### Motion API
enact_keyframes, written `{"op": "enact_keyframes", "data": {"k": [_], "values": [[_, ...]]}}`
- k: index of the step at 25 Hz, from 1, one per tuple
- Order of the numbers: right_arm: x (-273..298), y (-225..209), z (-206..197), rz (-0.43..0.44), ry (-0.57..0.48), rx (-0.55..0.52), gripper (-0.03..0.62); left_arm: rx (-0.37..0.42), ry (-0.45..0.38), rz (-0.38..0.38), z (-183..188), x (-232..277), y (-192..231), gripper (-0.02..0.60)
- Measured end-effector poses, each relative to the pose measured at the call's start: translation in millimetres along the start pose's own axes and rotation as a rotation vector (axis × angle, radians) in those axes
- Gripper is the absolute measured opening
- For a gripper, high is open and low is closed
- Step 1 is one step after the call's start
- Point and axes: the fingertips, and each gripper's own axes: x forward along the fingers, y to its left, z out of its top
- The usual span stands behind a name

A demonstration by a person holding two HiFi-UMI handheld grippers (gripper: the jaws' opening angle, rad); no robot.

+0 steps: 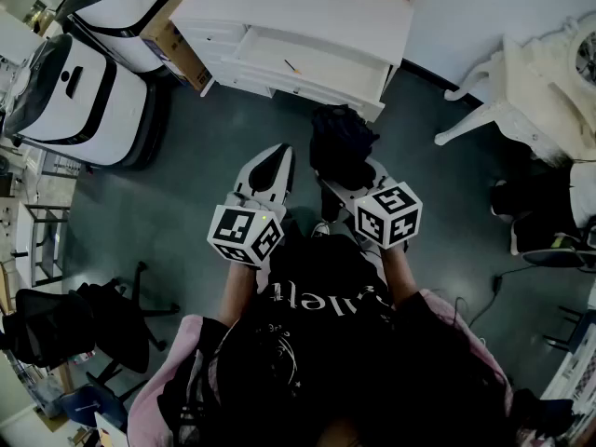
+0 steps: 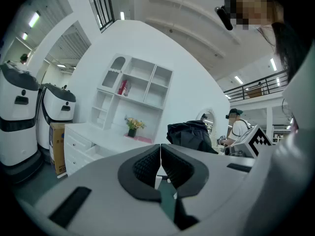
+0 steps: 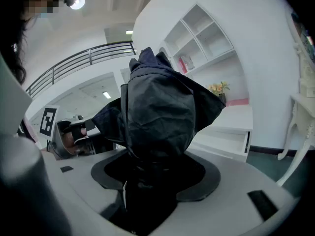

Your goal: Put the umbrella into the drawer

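A folded black umbrella (image 1: 341, 147) (image 3: 157, 117) stands up out of my right gripper (image 1: 346, 177) (image 3: 150, 168), whose jaws are shut on its lower part, held over the floor. My left gripper (image 1: 268, 164) (image 2: 160, 163) hovers beside it on the left, shut with its pads together and nothing between them. The black umbrella (image 2: 191, 136) shows to the right in the left gripper view. Ahead stands a white desk (image 1: 307, 7) with its drawer (image 1: 307, 68) (image 3: 221, 141) pulled open; a thin small item lies inside.
Two white robot bodies (image 1: 88, 91) and a cardboard box (image 1: 177, 45) stand left of the desk. A white chair (image 1: 521, 91) is at the right, a black office chair (image 1: 74, 329) at the lower left. White wall shelves (image 2: 133, 95) hang above the desk; another person (image 2: 238, 129) stands behind.
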Motion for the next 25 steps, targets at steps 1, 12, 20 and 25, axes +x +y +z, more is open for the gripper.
{"op": "enact_keyframes", "data": {"k": [1,12,20,25], "values": [[-0.7,0.6,-1.0,0.001,0.002,-0.002,0.285,0.0,0.002,0.001,-0.9,-1.1,-1.1,0.017],[0.8,5.7,-5.8,0.004,0.006,-0.007,0.285,0.001,0.003,0.024,-4.0,-13.1,2.2,0.016],[1.6,12.7,-12.1,0.021,0.024,-0.017,0.285,-0.009,-0.002,0.045,-5.0,-20.4,3.3,0.017],[4.5,6.7,-10.1,0.017,0.03,-0.019,0.285,-0.006,0.007,0.037,-5.4,-12.8,2.2,0.017]]}}
